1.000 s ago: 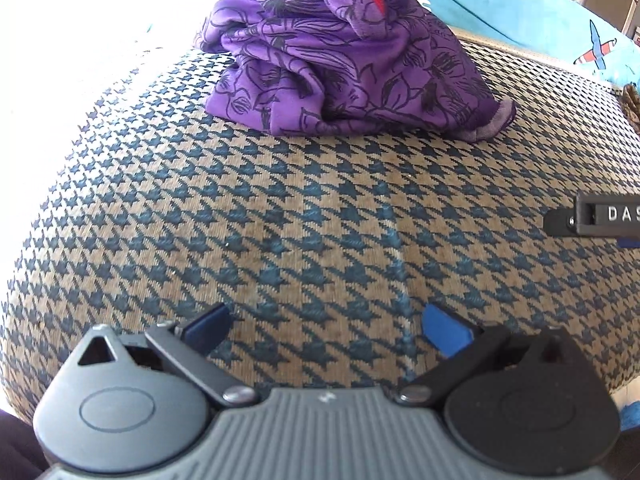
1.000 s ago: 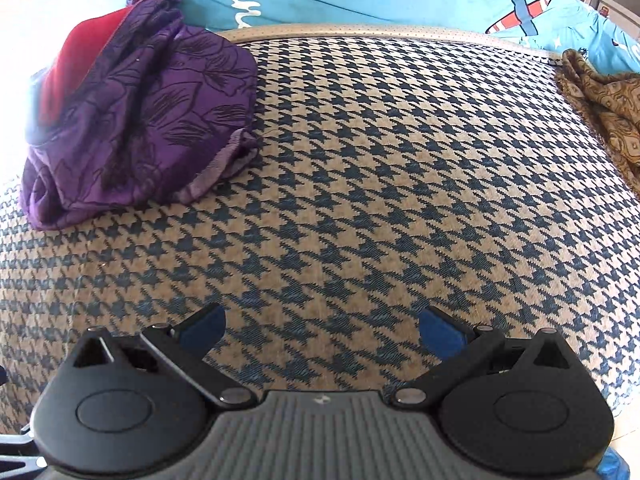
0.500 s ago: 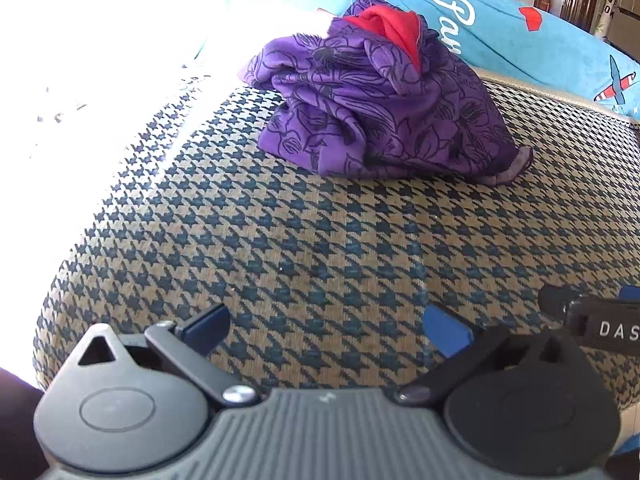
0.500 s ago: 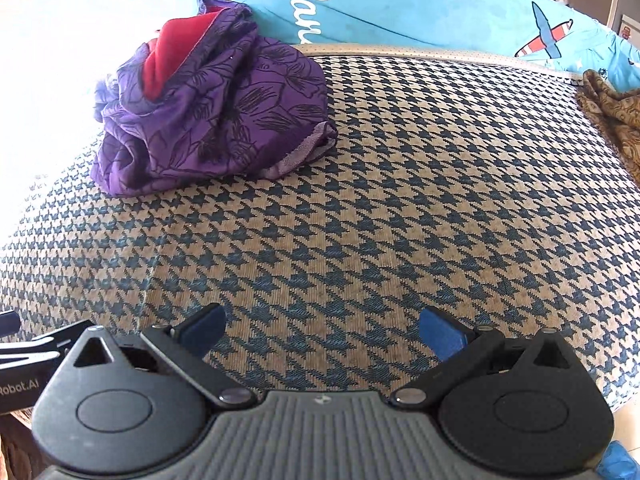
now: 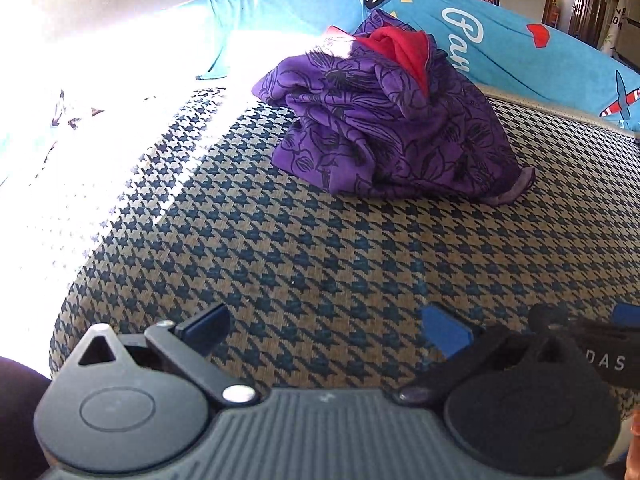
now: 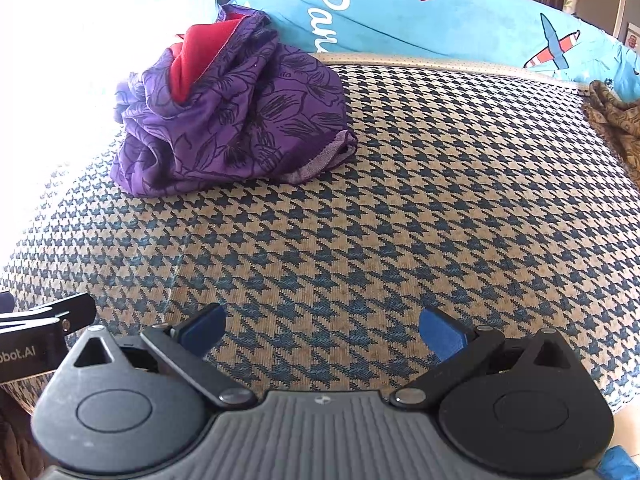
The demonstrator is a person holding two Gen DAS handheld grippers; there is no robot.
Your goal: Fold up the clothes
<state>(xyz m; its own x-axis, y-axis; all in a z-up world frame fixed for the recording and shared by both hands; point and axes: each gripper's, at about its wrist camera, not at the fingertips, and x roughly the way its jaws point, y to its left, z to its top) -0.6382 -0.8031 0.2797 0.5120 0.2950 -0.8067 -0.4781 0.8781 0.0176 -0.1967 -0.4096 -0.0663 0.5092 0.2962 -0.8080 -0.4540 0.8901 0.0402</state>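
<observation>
A crumpled purple garment with a black flower print (image 5: 396, 136) (image 6: 232, 124) lies in a heap at the far side of a houndstooth cushion (image 5: 320, 260) (image 6: 380, 220); a red lining or second cloth (image 5: 400, 50) (image 6: 196, 56) shows at its top. My left gripper (image 5: 326, 330) stands open near the cushion's front edge, well short of the garment, nothing between its blue fingers. My right gripper (image 6: 322, 332) is open too, empty, the heap far ahead to its left. In the left wrist view the right gripper's tip (image 5: 592, 344) shows at the right edge.
A blue printed pillow or blanket (image 5: 520, 48) (image 6: 400, 12) runs along the back behind the cushion. A brown patterned cloth (image 6: 616, 120) lies at the cushion's far right. Strong sunlight washes out the left side (image 5: 60, 160). The left gripper's body (image 6: 32, 340) shows at the right wrist view's left edge.
Both grippers have pulled back and up from the cushion, so the purple heap sits farther away in both views. Both stay open and the garment has not moved.
</observation>
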